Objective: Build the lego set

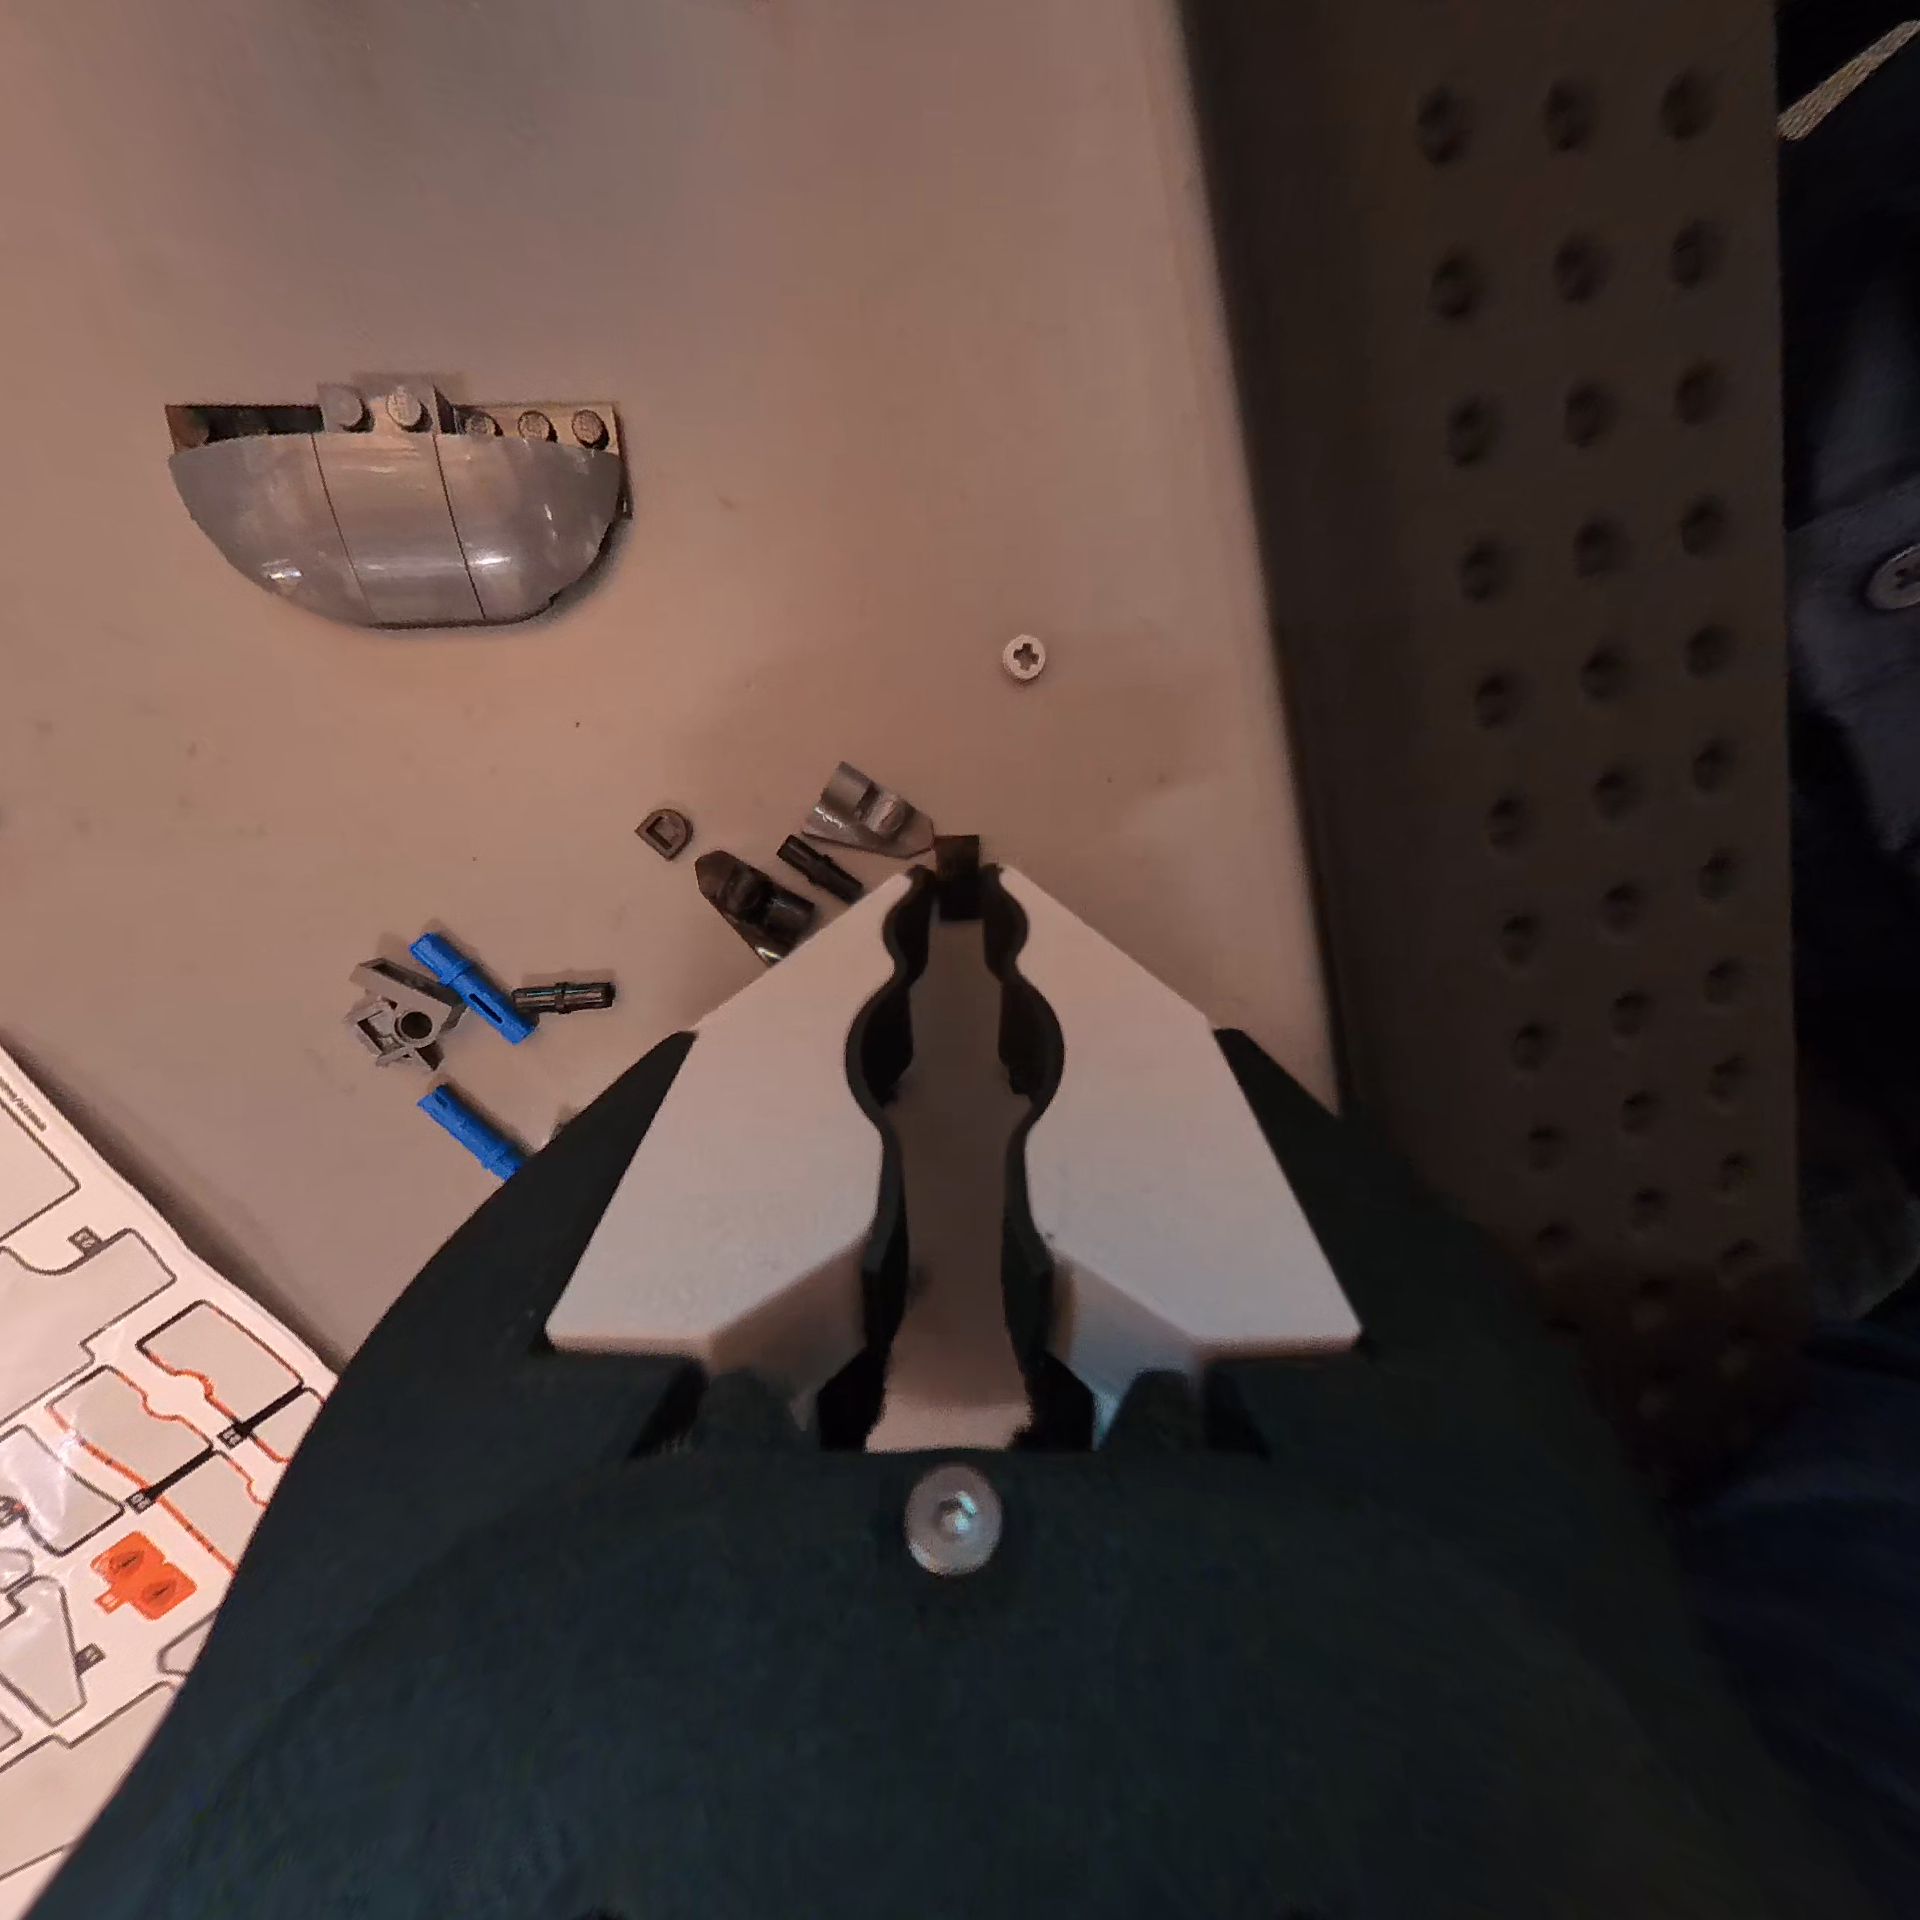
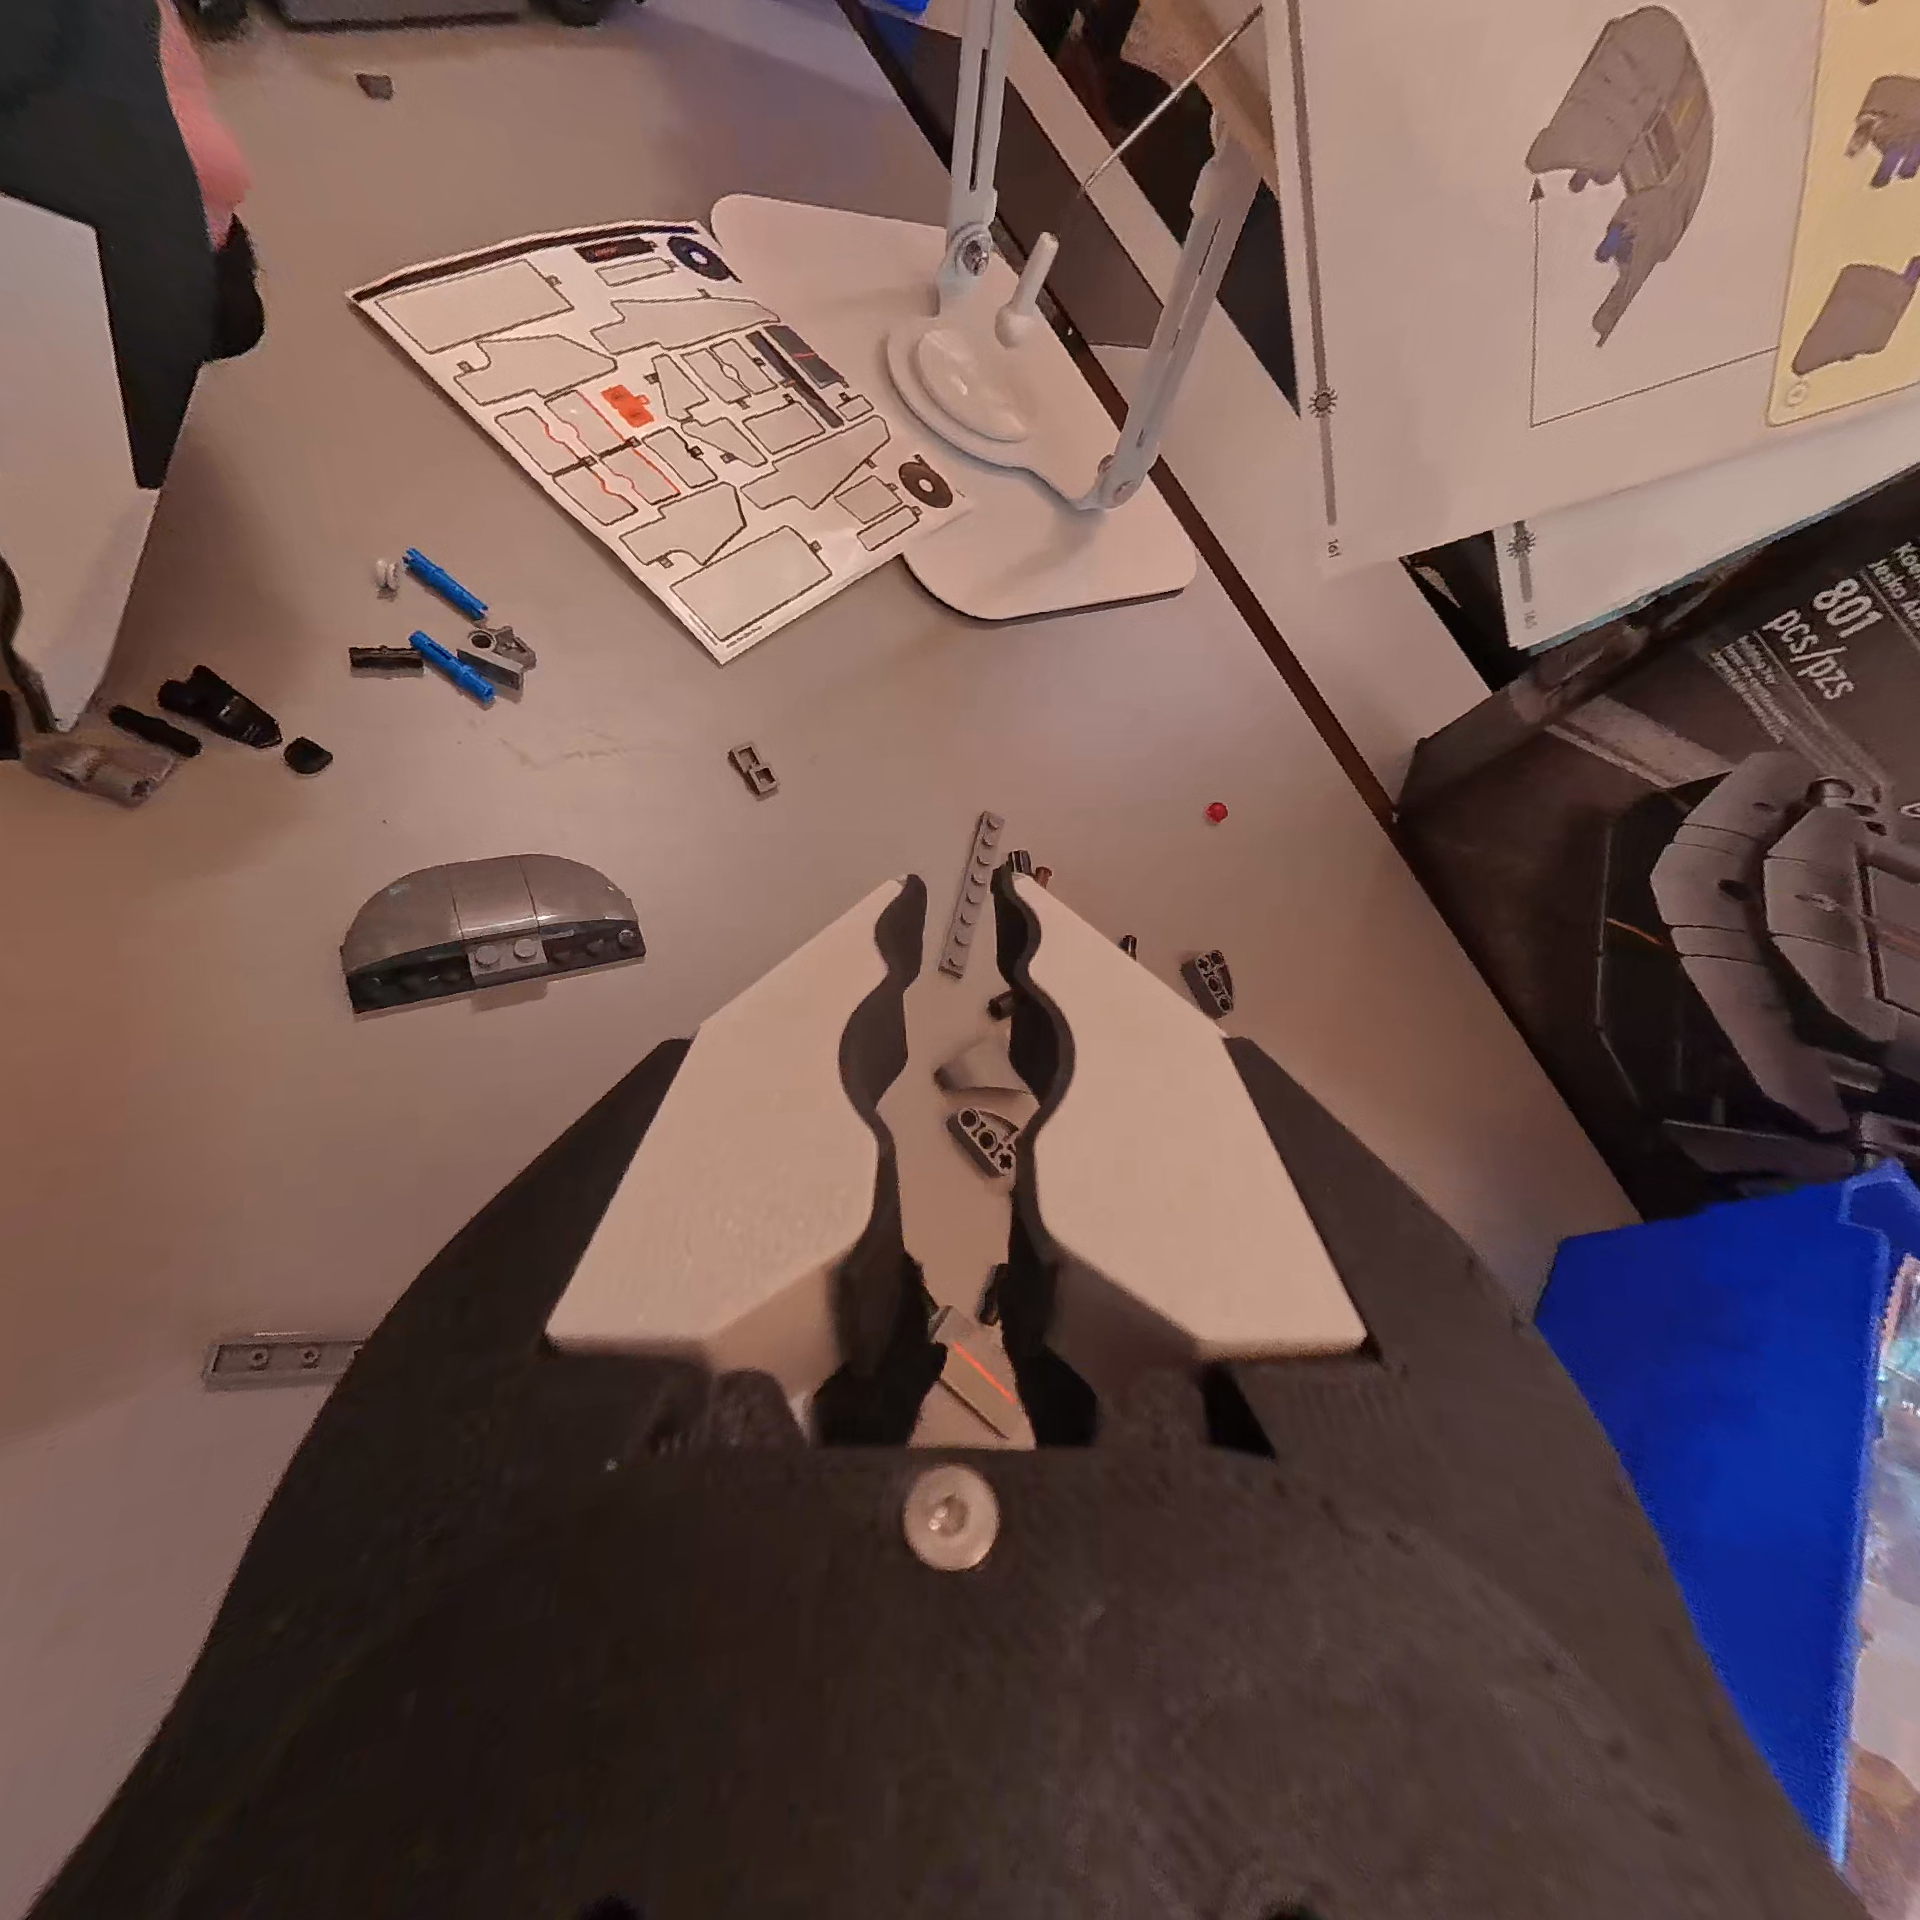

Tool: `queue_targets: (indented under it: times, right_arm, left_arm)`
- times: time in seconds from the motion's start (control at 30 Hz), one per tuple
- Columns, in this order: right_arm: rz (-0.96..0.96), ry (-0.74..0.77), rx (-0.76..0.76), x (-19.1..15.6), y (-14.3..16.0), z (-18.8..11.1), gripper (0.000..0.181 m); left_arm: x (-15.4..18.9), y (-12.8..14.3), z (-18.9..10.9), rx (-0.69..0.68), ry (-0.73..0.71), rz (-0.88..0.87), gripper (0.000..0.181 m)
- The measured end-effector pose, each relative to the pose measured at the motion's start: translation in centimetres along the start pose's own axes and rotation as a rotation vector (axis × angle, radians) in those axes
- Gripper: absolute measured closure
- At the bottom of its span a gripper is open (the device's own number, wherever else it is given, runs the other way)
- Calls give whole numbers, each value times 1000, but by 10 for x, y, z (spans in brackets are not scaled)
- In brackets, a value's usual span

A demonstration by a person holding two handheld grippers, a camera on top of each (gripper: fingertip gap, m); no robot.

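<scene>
My left gripper (image 1: pixel 956 883) is shut on a small black piece (image 1: pixel 957 868) held at its fingertips, low over the table beside a grey wedge piece (image 1: pixel 862 821). A curved grey assembly (image 1: pixel 400 509) lies to the far left and also shows in the right wrist view (image 2: pixel 488 930). Blue pins (image 1: pixel 473 987), a grey connector (image 1: pixel 400 1023) and black pins (image 1: pixel 566 995) lie loose on the left. My right gripper (image 2: pixel 958 888) hovers slightly open and empty above a long grey plate (image 2: pixel 971 894) and small grey beams (image 2: pixel 987 1138). The left gripper's white finger (image 2: pixel 62 582) shows at the far left edge.
A sticker sheet (image 2: pixel 665 416) lies by a white stand base (image 2: pixel 1039 520) that holds the instruction booklet (image 2: pixel 1610 260). The set's box (image 2: pixel 1714 883) and a blue bag (image 2: pixel 1714 1455) stand at the right. A perforated panel (image 1: pixel 1590 727) borders the table. A red stud (image 2: pixel 1217 811) lies loose. From my left tips it is roughly 9 cm to the grey connector (image 1: pixel 400 1023); from my right, 15 cm. It turns up in the right wrist view (image 2: pixel 486 643) as well. My right gripper is the nearer one to the long grey plate (image 2: pixel 971 894): about 12 cm, against 25 cm.
</scene>
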State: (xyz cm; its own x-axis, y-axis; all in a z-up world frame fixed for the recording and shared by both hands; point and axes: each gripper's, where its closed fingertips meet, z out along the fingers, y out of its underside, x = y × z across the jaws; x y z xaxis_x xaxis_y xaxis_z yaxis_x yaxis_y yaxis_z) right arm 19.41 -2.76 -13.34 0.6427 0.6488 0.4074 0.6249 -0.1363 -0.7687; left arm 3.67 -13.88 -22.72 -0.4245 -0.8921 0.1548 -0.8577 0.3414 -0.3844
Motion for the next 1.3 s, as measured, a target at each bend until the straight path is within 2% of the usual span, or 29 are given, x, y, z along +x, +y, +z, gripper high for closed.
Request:
queue_targets:
  times: [0.33, 0.63, 0.73, 0.9, 0.97, 1.03, 1.3]
  right_arm:
    - [17, -28, 5, -3, 1, 2, 170]
    - [-7, -119, -20, -22, 5, 10, 167]
    - [-2, -126, -23, -23, 7, 11, 167]
    - [3, -128, -25, -22, 9, 12, 168]
    - [1, -126, -19, -22, 7, 11, 168]
    - [1, -124, -14, -22, 6, 10, 168]
    - [0, -122, -12, -22, 6, 9, 169]
  left_arm:
    - [1, -4, -3, 12, -19, 59, 181]
    - [6, -2, -8, 54, 32, 7, 181]
    - [16, -5, -14, 72, 50, -14, 168]
    - [29, 7, 0, -34, 12, -27, 156]
    - [35, 5, 2, -25, 2, -14, 161]
    - [33, 5, 4, -34, -30, -6, 175]
    - [30, -5, 8, -59, -94, 95, 176]
